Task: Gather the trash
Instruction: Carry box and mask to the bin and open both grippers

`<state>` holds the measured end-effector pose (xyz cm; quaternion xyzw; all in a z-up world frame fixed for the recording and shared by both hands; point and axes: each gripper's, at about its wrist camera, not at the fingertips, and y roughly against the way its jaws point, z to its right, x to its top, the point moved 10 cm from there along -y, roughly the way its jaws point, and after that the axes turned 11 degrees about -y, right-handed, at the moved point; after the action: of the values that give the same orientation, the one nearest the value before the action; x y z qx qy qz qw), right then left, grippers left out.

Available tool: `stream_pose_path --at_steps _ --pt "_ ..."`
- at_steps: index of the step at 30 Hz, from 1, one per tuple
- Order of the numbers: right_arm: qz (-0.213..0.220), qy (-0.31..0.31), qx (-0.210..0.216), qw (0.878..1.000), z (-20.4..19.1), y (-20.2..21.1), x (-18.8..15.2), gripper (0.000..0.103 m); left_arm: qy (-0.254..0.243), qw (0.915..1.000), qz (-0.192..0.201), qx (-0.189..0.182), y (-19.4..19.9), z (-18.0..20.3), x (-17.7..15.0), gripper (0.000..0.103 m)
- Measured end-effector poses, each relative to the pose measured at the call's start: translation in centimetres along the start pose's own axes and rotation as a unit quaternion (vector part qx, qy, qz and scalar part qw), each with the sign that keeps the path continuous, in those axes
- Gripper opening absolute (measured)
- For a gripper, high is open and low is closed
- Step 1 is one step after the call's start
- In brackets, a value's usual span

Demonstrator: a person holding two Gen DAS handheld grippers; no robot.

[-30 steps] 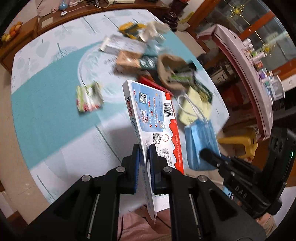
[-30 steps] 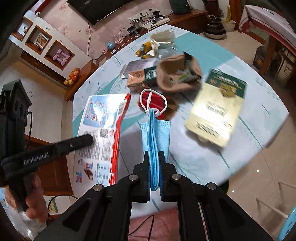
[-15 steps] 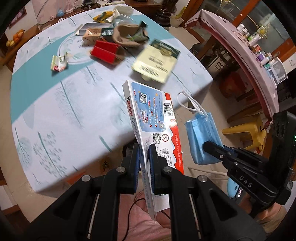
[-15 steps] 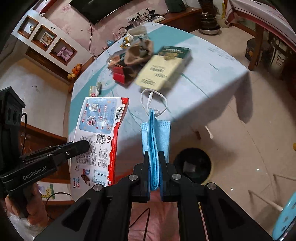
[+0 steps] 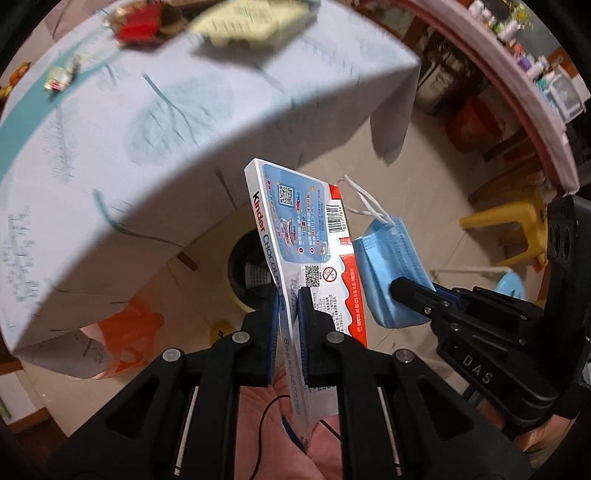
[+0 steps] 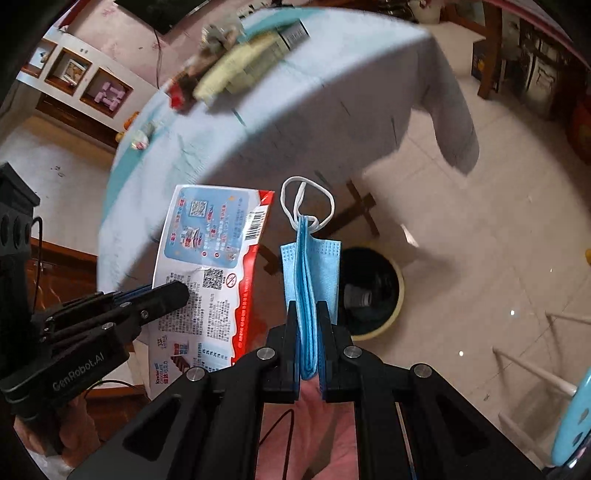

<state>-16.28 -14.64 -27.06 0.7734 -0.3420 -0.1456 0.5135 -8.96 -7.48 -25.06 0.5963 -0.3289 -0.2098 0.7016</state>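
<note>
The left gripper [image 5: 287, 295] is pinching the Kinder box [image 5: 303, 236] edge-on, its jaws pressed against both faces, and the right gripper [image 6: 307, 314] is pinching the folded blue mask [image 6: 309, 273], whose white loops are sticking out beyond the jaws. Both pieces are being held in the air, off the surface [image 5: 147, 110] and over the floor, with the bin [image 6: 373, 291] sitting on the tiles just beyond them; in the right wrist view it is lying directly behind the mask. Judging by this, 2 pieces are lifted and waiting only to be dropped, so the step in hand looks like the carry to the bin. More is left: a yellow-green packet [image 5: 247, 22], a red item [image 5: 138, 24] and a small wrapper [image 5: 61, 75] are lying on the surface, all blurred, and something pale is already sitting inside the bin, though what it is cannot be told
</note>
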Motion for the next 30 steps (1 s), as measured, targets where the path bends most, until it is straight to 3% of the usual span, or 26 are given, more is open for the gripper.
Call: stream_pose_path --at_steps 11,18,20,21,22,24,30 --pt "-0.043 -0.103 -0.001 0.994 9.5 -16.3 -1.7 0.007 -0.029 0.9972 -0.065 0.021 -17.0 -1.3 -2.9 0.008" --pt "-0.059 -0.111 -0.015 0.992 13.1 -25.3 -1.7 0.009 -0.080 0.9914 -0.091 0.050 -25.7 -2.3 -3.0 0.008" --pt "-0.062 -0.112 -0.016 0.992 13.9 -27.4 -1.8 0.013 -0.090 0.9894 -0.101 0.053 -27.3 -2.7 -3.5 0.013" --pt "-0.064 -0.114 -0.018 0.991 14.2 -28.3 -1.8 0.023 -0.094 0.9884 -0.108 0.052 -28.0 -2.8 -3.6 0.023" --pt "-0.064 -0.118 -0.019 0.991 14.7 -29.2 -1.8 0.039 -0.095 0.9878 -0.111 0.054 -28.5 -3.1 -3.8 0.035" --pt "-0.058 -0.128 -0.017 0.990 15.3 -30.3 -1.6 0.054 -0.097 0.9877 -0.106 0.061 -29.4 -3.2 -3.5 0.045" --pt "-0.058 -0.121 -0.021 0.991 15.1 -31.7 -1.5 0.055 -0.095 0.9885 -0.100 0.063 -29.3 -4.0 -3.2 0.047"
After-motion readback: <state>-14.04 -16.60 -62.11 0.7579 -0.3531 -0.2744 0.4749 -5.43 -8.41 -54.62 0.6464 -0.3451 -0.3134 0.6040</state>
